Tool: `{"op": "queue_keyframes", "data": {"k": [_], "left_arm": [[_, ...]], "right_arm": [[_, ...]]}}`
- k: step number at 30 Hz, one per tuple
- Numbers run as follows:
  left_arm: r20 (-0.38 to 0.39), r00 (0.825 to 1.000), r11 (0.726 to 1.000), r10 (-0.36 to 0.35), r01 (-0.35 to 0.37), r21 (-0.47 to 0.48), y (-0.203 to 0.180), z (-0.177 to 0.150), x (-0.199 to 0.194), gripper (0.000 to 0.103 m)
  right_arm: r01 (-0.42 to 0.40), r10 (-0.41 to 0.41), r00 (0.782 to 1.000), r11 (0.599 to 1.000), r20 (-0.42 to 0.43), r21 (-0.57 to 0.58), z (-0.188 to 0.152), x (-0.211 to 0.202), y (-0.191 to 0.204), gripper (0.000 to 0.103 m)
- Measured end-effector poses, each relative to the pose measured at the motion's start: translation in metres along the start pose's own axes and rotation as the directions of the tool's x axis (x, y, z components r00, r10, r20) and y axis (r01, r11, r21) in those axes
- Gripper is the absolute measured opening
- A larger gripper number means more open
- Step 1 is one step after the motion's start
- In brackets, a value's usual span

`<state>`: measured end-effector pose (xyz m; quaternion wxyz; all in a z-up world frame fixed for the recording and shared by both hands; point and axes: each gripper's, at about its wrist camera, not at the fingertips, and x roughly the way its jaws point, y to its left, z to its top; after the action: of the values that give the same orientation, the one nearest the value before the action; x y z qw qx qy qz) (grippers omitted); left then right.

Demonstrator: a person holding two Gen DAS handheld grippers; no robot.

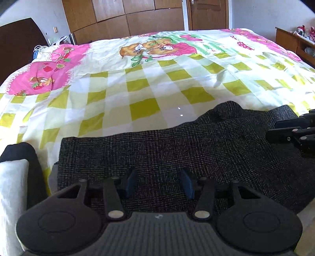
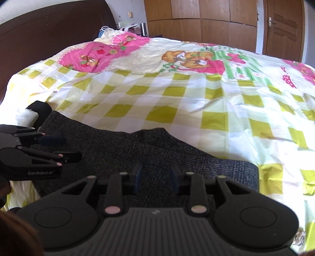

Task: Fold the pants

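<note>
Dark grey checked pants (image 1: pixel 177 145) lie folded on the near edge of the bed, also in the right wrist view (image 2: pixel 137 153). My left gripper (image 1: pixel 159 183) hovers just over the pants' left part, jaws open with nothing between the blue pads. My right gripper (image 2: pixel 156 178) is over the pants' right part, jaws open and empty. The right gripper shows at the right edge of the left wrist view (image 1: pixel 283 130); the left gripper shows at the left of the right wrist view (image 2: pixel 59 147).
The bed is covered with a yellow-green checked sheet (image 1: pixel 137 88) with pink cartoon prints. A dark headboard (image 2: pixel 49 25) is at the left, wooden wardrobes (image 1: pixel 126 17) behind, a wooden shelf (image 1: pixel 291 41) at the right. A white and black bundle (image 1: pixel 17 177) lies by the pants' left end.
</note>
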<state>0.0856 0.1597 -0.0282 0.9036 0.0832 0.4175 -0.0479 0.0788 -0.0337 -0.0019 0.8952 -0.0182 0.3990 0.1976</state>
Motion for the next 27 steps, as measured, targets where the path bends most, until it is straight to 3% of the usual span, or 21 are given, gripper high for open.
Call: {"op": "queue_keyframes", "data": {"k": [12, 27], "left_arm": [[-0.043, 0.999, 1.000, 0.007, -0.007, -0.007, -0.005, 0.003, 0.012, 0.062], [-0.041, 0.998, 0.999, 0.047, -0.047, -0.014, -0.012, 0.002, 0.010, 0.064]], "right_arm": [[0.049, -0.049, 0.998, 0.999, -0.044, -0.007, -0.015, 0.025, -0.009, 0.031], [0.103, -0.103, 0.994, 0.995, -0.040, -0.009, -0.015, 0.009, -0.014, 0.030]]}}
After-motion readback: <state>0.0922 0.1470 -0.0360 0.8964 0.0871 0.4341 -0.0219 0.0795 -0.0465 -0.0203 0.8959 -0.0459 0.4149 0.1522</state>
